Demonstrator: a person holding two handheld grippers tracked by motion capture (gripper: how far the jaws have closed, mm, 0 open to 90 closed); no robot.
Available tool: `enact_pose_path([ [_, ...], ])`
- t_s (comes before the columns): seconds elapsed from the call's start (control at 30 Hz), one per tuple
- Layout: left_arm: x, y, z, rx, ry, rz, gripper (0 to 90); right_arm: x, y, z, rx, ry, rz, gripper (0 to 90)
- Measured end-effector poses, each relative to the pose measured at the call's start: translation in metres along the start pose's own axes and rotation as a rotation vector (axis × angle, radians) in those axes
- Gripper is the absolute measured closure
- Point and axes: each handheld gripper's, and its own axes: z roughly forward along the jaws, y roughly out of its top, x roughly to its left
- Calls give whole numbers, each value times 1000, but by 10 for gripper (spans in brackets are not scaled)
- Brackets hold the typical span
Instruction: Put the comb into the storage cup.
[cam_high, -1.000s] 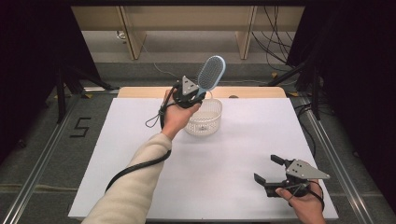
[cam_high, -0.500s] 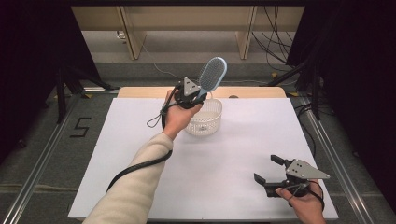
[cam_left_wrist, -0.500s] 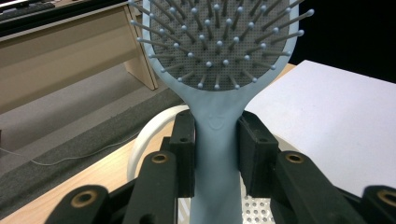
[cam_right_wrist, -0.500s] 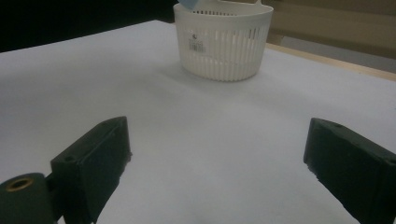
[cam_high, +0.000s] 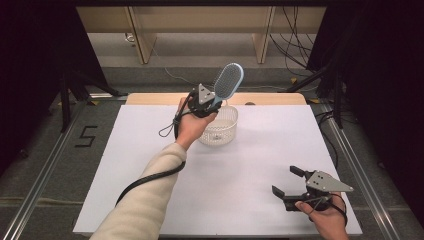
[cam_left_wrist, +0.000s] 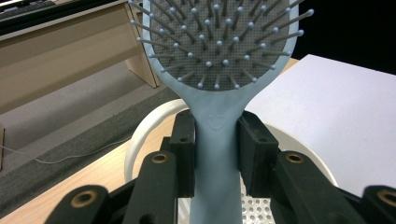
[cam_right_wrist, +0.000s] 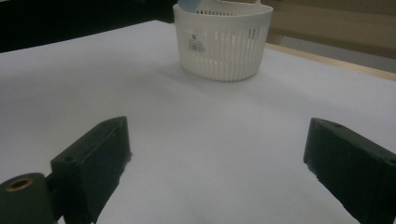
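The left gripper (cam_high: 214, 101) clamps the handle of a hairbrush (cam_high: 227, 82), holding it raised over the basket (cam_high: 219, 131), head tilted up and away. The right gripper (cam_high: 287, 182) rests wide apart, empty, on the counter (cam_high: 260, 165), well apart from the basket.

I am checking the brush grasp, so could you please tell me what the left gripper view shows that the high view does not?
The left gripper view alone makes out the hairbrush bristles with their ball tips and the two black pads pressed against either side of the light blue handle. The high view alone takes in the right gripper, open and held low over the near right of the white table, and the person's sleeve. Both show the brush held upright above the white basket by the left gripper.
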Motion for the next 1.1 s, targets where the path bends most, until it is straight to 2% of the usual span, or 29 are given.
enact_pose_path([
  [1.1,1,-7,6,9,18,10,696,0,0,0,2,1,-2,79],
])
